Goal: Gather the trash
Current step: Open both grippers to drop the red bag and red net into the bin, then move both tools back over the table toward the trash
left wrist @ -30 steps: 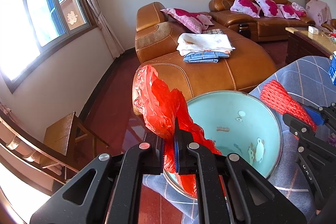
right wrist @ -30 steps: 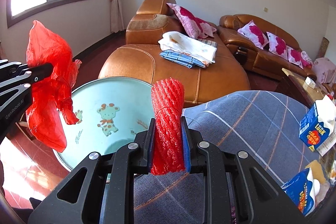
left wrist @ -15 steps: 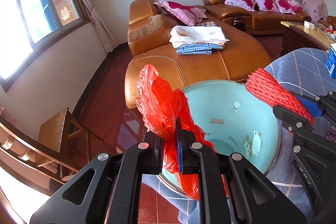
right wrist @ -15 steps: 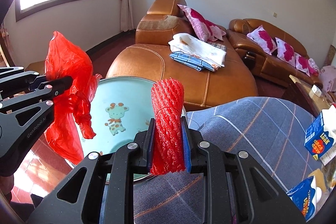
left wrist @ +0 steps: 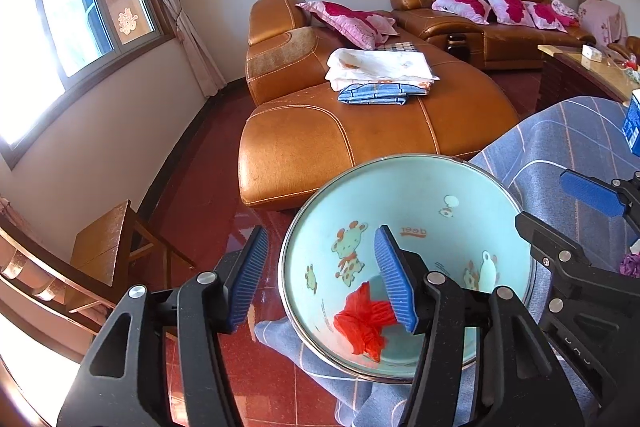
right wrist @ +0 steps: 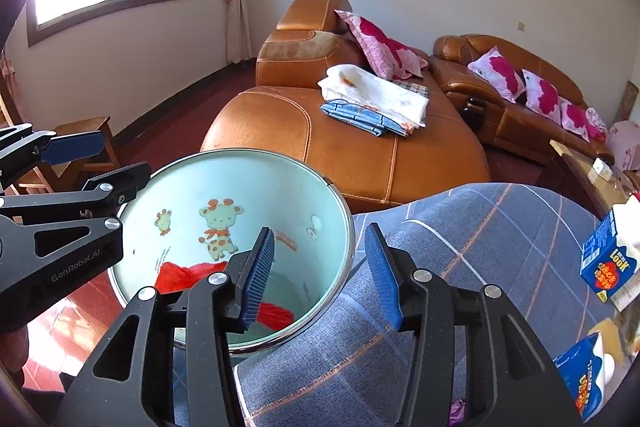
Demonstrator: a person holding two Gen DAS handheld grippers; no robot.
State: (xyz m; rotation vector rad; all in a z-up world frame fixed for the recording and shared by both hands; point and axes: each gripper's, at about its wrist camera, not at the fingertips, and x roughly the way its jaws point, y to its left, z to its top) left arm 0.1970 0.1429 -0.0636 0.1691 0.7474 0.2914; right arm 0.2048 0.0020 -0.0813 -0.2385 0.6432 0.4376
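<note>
Trash (left wrist: pixel 362 323) lying red at bin (left wrist: pixel 404 163) bottom. Left gripper (left wrist: pixel 320 277) opening, nothing between jaws, straddling left rim. Right gripper (right wrist: pixel 320 267) opening, likewise unloaded, straddling right rim beside blue cloth (right wrist: pixel 500 227). Advising lifting clear before swinging away.

The round pale-blue cartoon-printed bin (right wrist: pixel 240 195) stands open-topped, its mouth unobstructed; red crumpled trash (right wrist: pixel 180 275) fills only the bottom. Blue cartons (right wrist: pixel 608 263) crowd the right side.
</note>
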